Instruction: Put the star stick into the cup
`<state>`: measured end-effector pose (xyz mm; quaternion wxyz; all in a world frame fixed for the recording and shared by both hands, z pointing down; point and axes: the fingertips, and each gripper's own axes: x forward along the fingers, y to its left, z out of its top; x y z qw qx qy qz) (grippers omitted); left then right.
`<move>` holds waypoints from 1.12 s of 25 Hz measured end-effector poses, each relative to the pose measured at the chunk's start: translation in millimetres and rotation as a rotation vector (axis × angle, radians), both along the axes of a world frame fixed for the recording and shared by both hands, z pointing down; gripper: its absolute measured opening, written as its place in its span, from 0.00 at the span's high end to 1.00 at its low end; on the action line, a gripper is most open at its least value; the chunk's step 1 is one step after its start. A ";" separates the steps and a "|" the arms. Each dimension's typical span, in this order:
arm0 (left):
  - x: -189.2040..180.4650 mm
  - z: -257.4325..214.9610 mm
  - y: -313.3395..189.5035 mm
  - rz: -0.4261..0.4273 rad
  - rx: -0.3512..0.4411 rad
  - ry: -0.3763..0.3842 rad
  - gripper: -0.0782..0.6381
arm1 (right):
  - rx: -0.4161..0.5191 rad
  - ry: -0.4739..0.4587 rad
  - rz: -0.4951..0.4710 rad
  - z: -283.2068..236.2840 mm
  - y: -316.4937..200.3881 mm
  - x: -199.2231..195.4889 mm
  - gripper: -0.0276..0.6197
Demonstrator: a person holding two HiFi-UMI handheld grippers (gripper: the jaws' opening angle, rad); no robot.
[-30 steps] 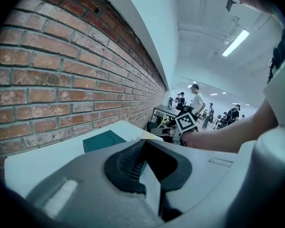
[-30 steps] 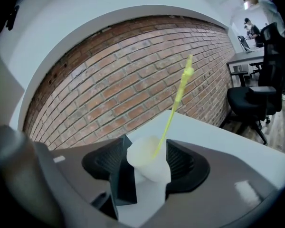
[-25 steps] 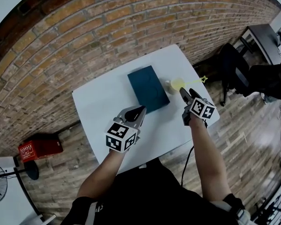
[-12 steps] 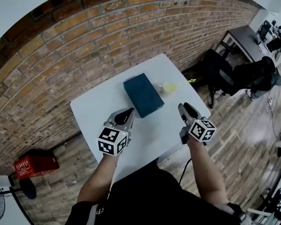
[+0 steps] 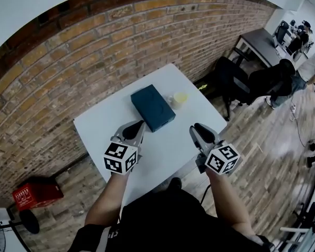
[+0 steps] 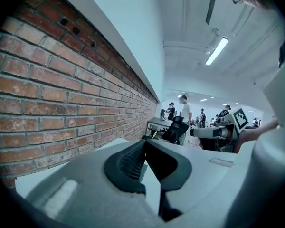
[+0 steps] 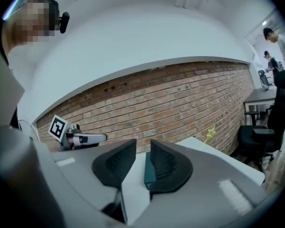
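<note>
Cup (image 5: 179, 98) is sitting upper centre on surface (image 5: 100, 125) beside blue box (image 5: 152, 107), with star stick (image 7: 210, 134) leaning out of it. Right tool (image 5: 195, 127) is hanging empty, jaws just closing but apart. Left tool (image 5: 141, 123) is pinching together, empty. Leaning stick is likely risking tipping the light cup.

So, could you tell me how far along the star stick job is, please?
Done: the yellow star stick stands in the pale translucent cup beside the dark teal box. In hand: nothing; the right gripper, fingers partly apart and just closing, is empty, like the left gripper. Left: nothing visible.
</note>
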<state>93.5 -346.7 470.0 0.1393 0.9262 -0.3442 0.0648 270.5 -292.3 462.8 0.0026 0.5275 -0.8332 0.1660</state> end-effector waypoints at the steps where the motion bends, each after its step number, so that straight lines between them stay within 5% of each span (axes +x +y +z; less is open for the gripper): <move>1: 5.4 -3.0 0.6 0.004 0.009 -0.006 0.88 | 0.003 0.013 -0.009 -0.4 2.6 2.6 0.82; 8: 39.7 -6.5 9.9 -0.029 0.012 -0.039 0.88 | 0.027 -0.039 -0.034 1.1 25.9 40.9 0.96; 18: 87.3 -38.3 -2.3 -0.093 0.076 -0.057 0.88 | 0.150 -0.050 -0.079 -46.5 9.5 115.5 0.96; 28: 65.9 -36.8 1.2 -0.195 0.082 -0.073 0.88 | 0.184 0.016 -0.070 -48.2 13.6 116.1 0.96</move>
